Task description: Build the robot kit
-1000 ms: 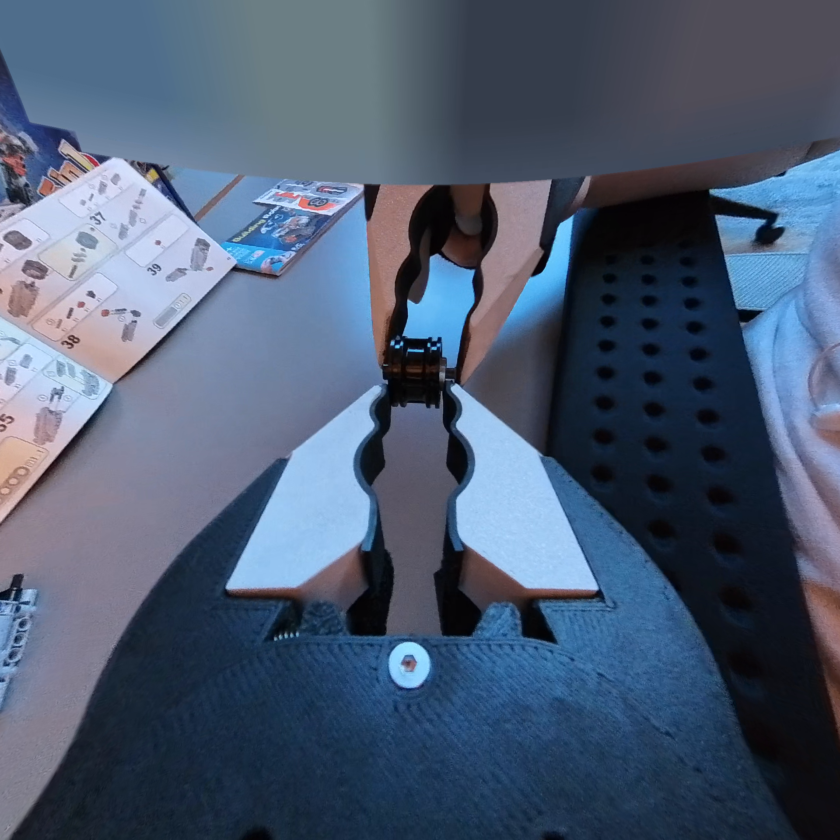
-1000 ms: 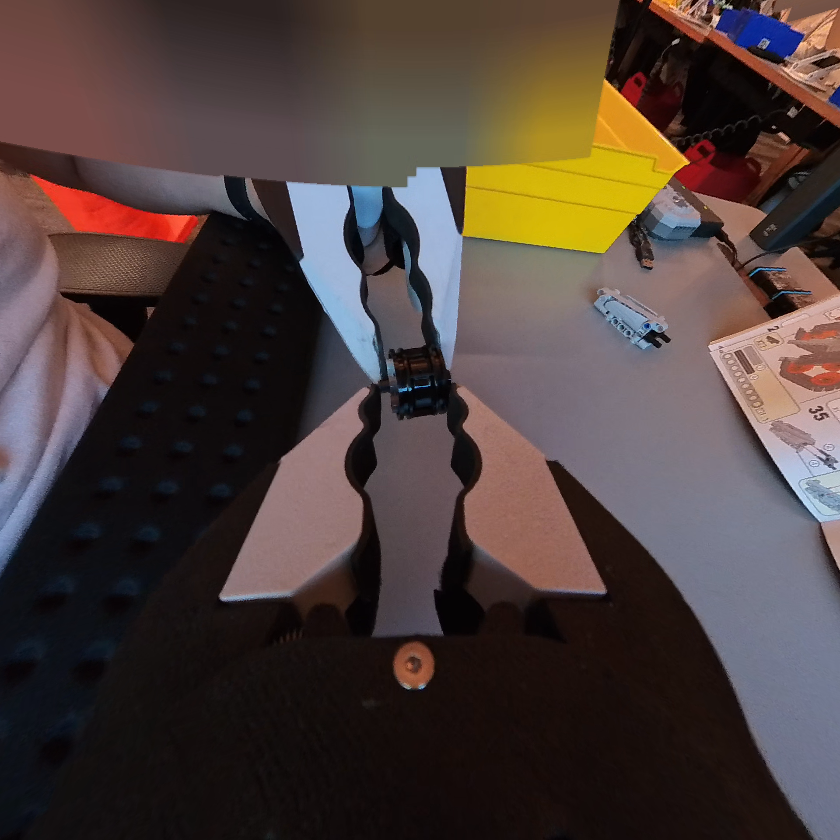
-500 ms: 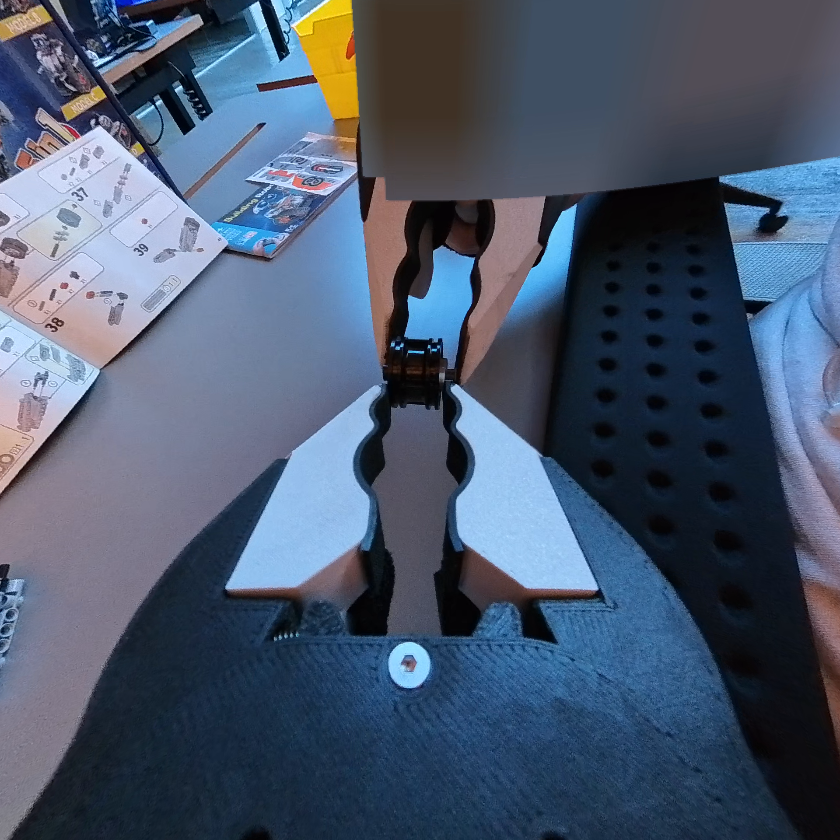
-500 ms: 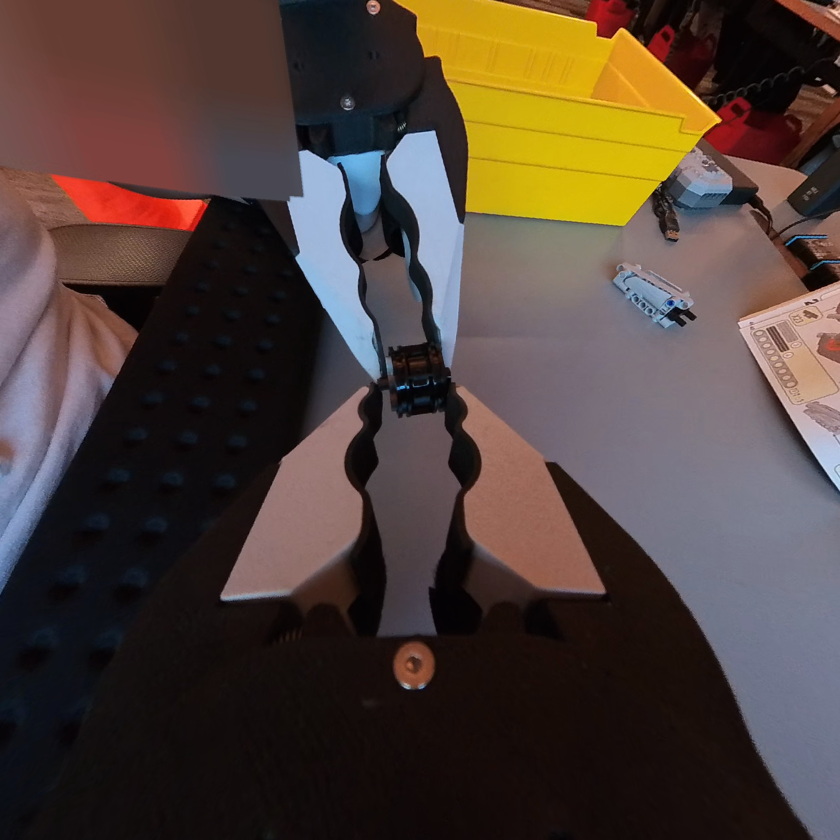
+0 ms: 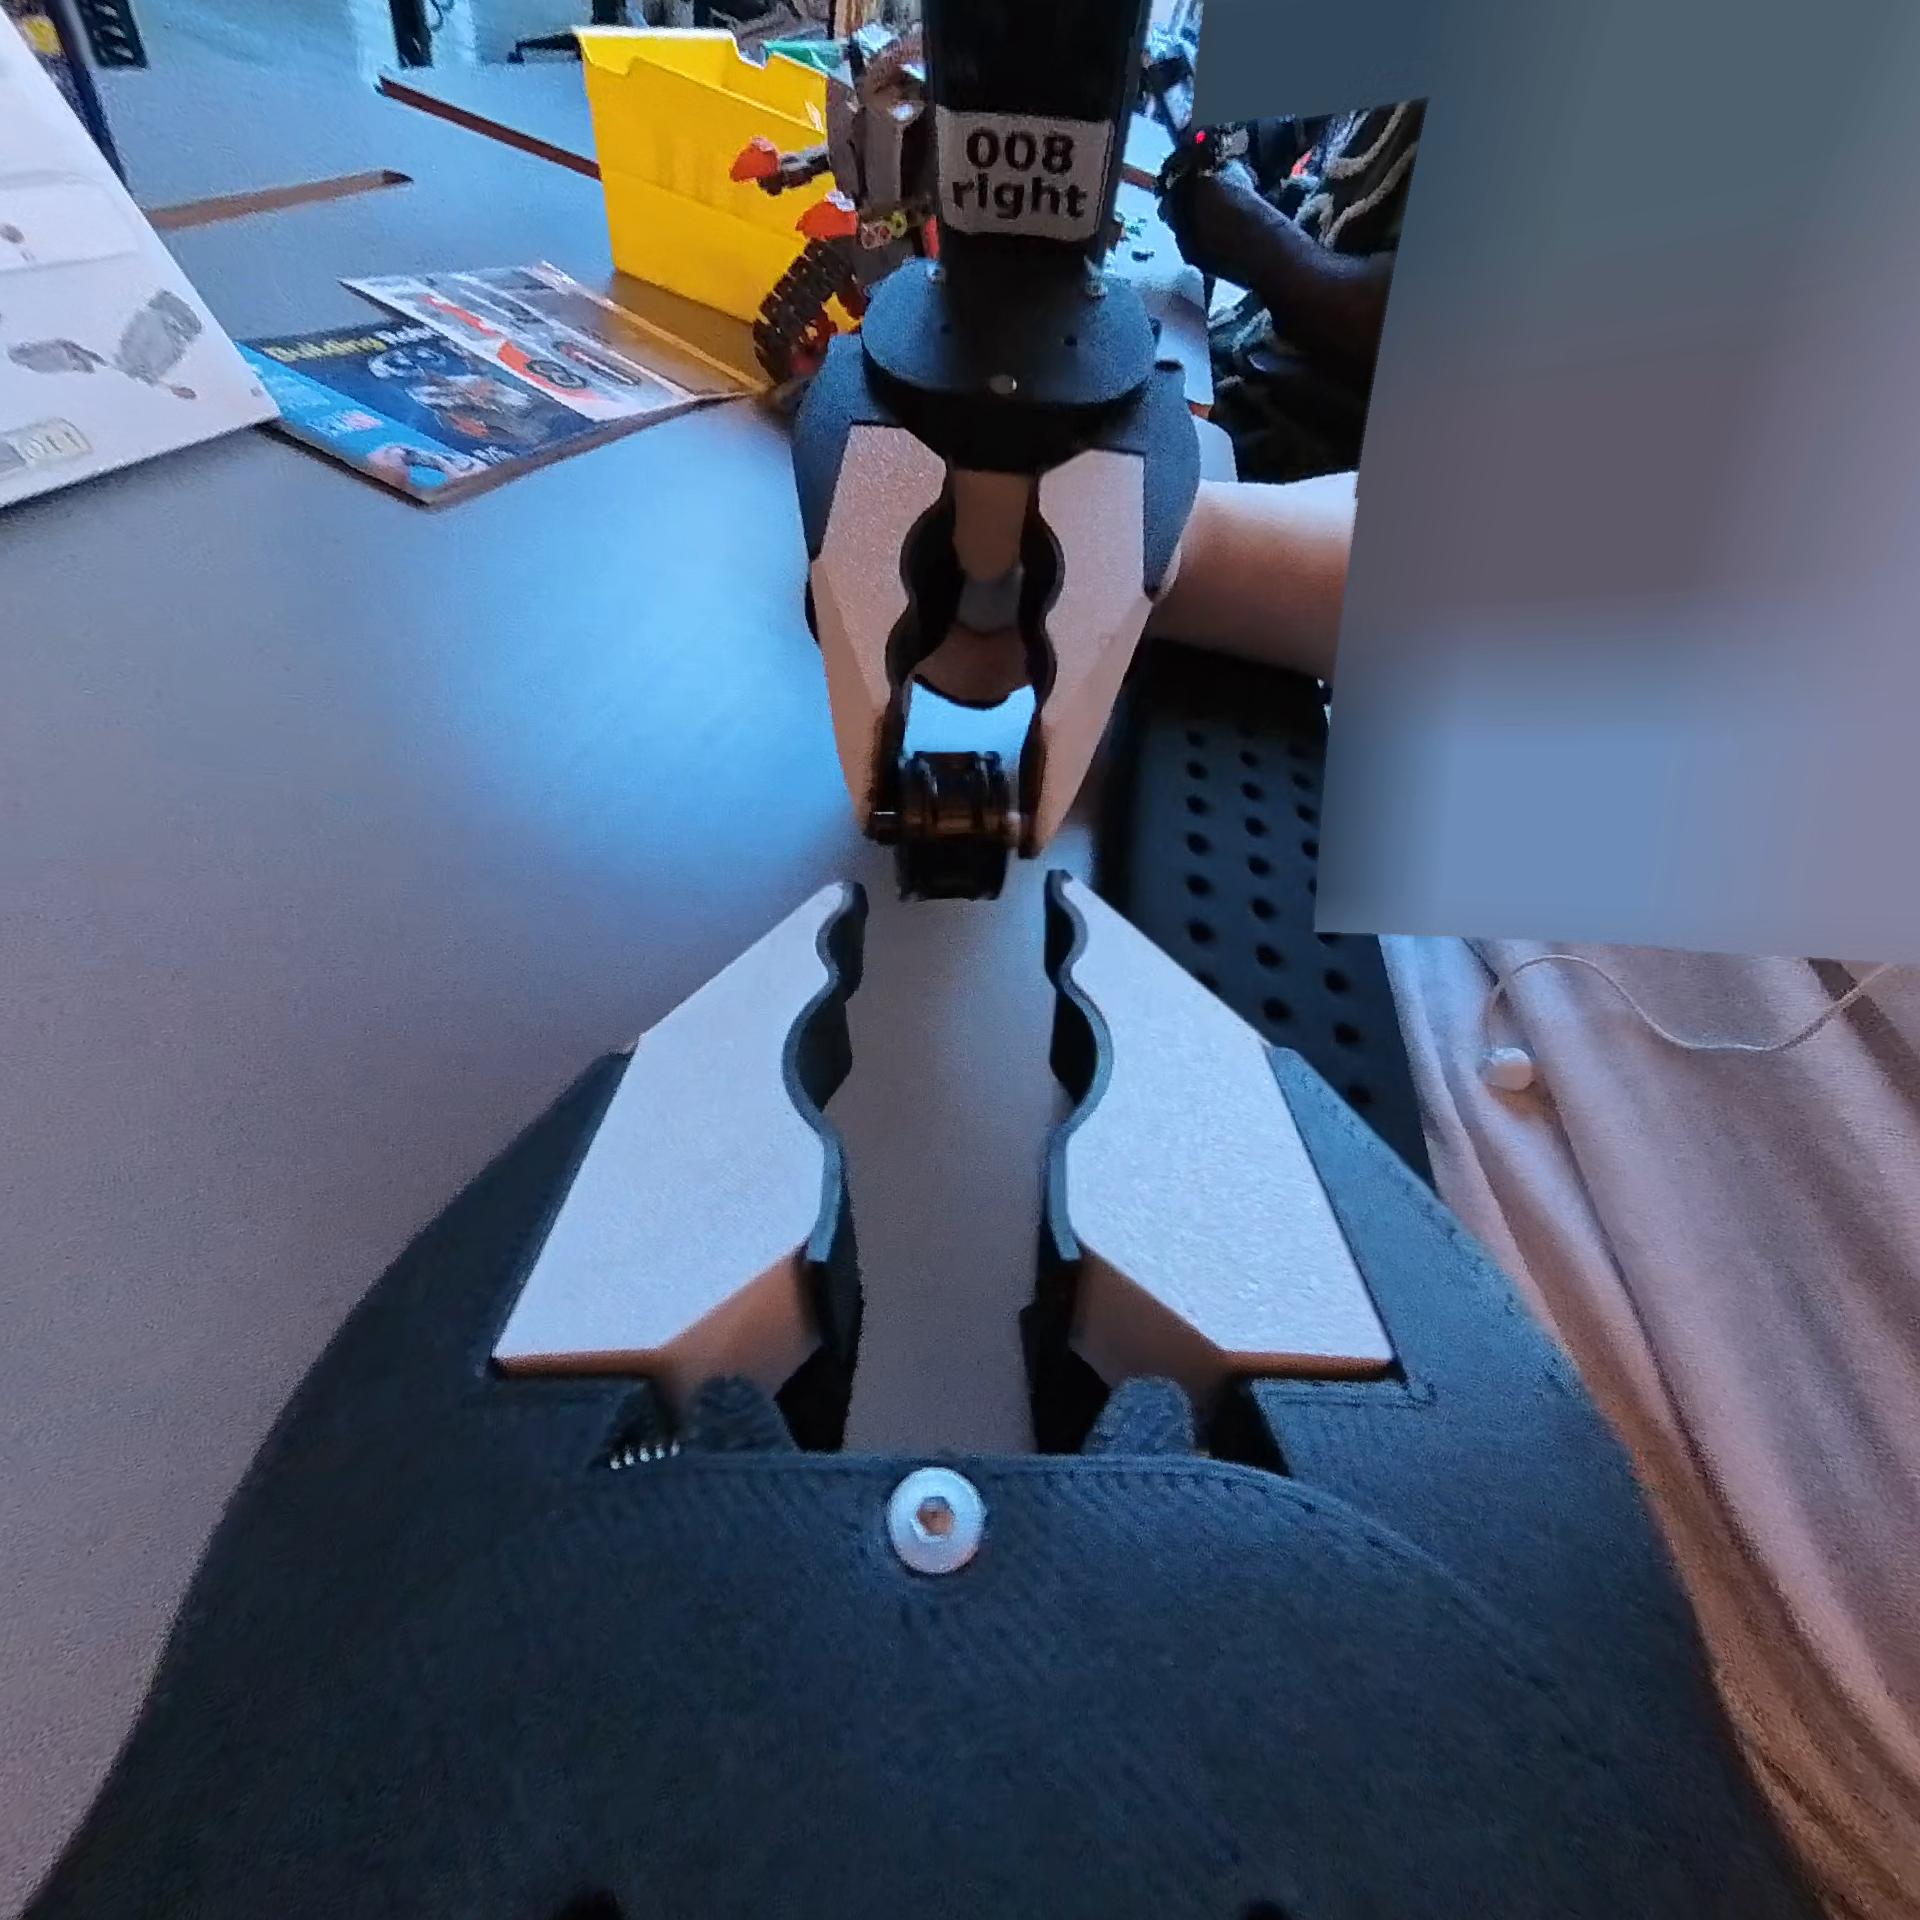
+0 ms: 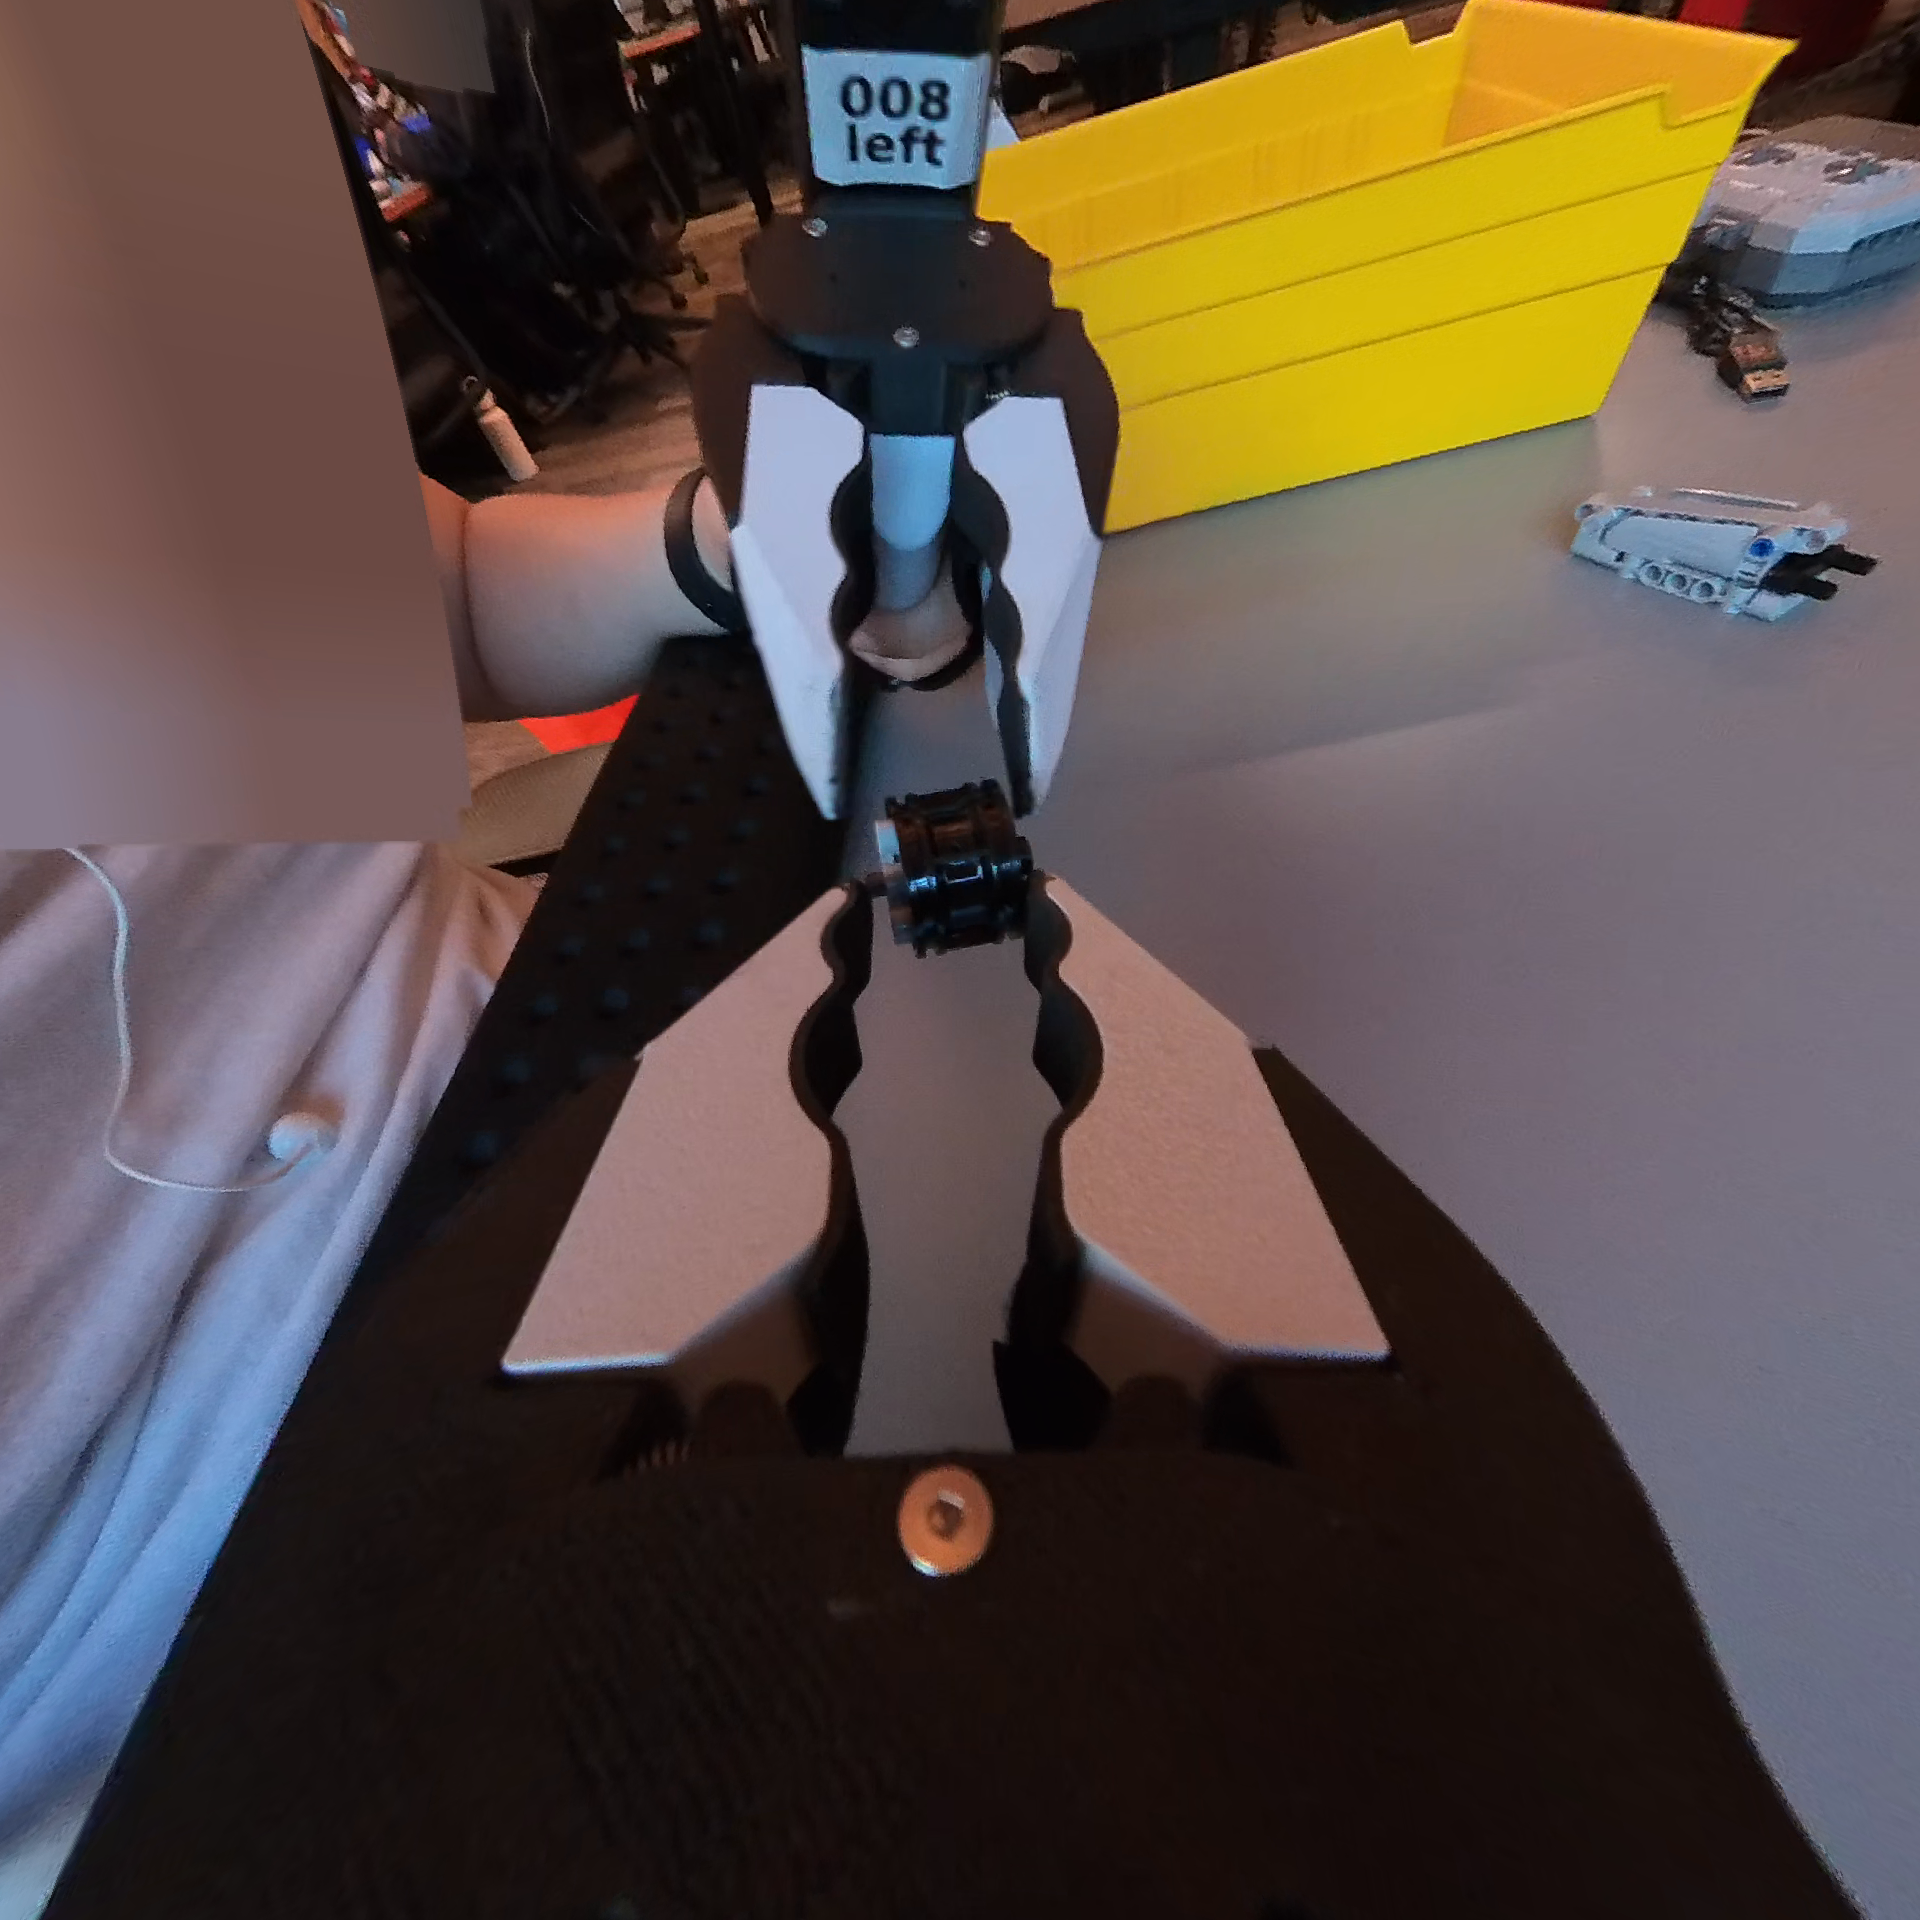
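The right gripper (image 6: 951, 902) pinches a small black ridged part (image 6: 954, 871) at its tips, above the grey table (image 6: 1455, 935). The left gripper (image 5: 954, 906) is spread apart with nothing in it – its tips sit just beside the part, not touching. Each gripper's stem has a white sticker (image 6: 891, 123) with writing. A yellow bin (image 6: 1351, 270) stands toward the table's far edge, a small grey brick piece (image 6: 1704, 551) near it. Printed booklets (image 5: 488, 364) lie by the far left edge – a black studded plate (image 6: 644, 914) runs along the near side
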Demonstrator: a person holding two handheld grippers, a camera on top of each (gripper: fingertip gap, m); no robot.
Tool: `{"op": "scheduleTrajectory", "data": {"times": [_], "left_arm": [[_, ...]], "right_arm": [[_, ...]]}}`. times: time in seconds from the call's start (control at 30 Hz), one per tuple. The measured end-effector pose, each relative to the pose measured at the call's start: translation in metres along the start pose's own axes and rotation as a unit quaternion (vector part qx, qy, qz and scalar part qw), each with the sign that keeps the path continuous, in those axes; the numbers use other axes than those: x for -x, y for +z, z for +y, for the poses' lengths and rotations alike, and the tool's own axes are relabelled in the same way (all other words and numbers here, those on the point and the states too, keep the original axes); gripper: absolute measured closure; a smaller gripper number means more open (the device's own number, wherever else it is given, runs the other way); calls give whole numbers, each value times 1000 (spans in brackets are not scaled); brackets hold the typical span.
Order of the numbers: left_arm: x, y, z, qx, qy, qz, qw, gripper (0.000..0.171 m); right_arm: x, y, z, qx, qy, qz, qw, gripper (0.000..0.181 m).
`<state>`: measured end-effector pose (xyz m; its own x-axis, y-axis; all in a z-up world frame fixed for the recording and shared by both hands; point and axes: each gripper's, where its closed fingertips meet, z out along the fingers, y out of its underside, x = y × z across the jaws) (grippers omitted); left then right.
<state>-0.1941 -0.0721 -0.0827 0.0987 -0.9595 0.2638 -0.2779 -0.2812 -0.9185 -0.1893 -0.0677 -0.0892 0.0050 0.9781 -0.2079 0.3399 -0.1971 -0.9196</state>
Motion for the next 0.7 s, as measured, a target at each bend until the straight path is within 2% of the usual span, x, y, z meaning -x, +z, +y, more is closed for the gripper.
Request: {"op": "scheduleTrajectory", "data": {"times": [0.07, 0.17, 0.7], "left_arm": [[-2, 4, 1, 7, 2, -1, 1000, 138], [0, 6, 0, 6, 12, -18, 1000, 152], [1, 9, 3, 22, 29, -34, 999, 152]], "right_arm": [[-2, 1, 2, 7, -12, 11, 1000, 152], [0, 3, 2, 10, -23, 15, 1000, 152], [-1, 4, -3, -8, -42, 32, 999, 150]]}}
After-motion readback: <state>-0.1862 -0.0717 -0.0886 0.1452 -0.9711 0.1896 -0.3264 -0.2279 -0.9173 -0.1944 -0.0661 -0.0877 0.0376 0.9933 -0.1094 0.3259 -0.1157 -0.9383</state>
